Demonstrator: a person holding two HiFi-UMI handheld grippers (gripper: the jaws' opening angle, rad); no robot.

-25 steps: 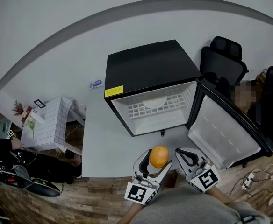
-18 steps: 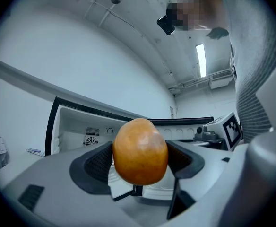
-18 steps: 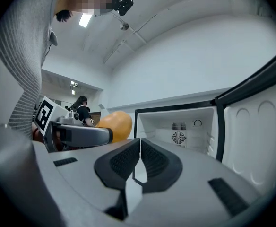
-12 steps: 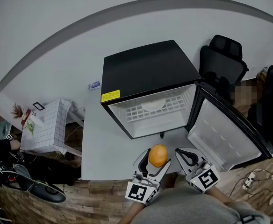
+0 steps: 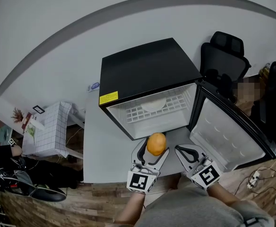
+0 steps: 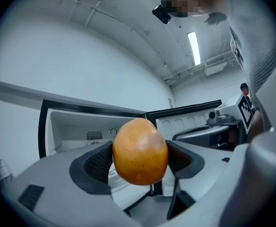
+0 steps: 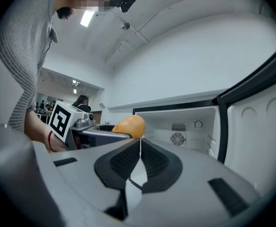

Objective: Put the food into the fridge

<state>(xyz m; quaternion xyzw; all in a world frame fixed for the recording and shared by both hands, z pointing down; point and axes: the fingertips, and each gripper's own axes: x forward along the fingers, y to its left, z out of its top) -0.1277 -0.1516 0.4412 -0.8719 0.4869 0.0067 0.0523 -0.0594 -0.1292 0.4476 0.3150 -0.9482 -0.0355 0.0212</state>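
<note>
An orange fruit [image 5: 156, 144] [image 6: 140, 151] [image 7: 129, 125] sits clamped between the pads of my left gripper [image 5: 152, 151] [image 6: 140, 157], just in front of the open black mini fridge [image 5: 145, 74]. Its white interior [image 5: 152, 111] [image 6: 81, 131] [image 7: 185, 126] has a wire shelf with a white plate [image 5: 156, 103] on it. The fridge door [image 5: 228, 134] swings open to the right. My right gripper [image 5: 185, 155] [image 7: 139, 161] hovers beside the left one with its jaws closed on nothing.
The fridge stands on a grey table [image 5: 98, 145] against a white wall. A black office chair [image 5: 223, 56] stands behind the door. A white grid-patterned box [image 5: 50, 126] and cables lie on the wooden floor at left.
Both grippers have moved forward toward the fridge opening, the left one carrying the orange fruit closer to the lower edge of the fridge.
</note>
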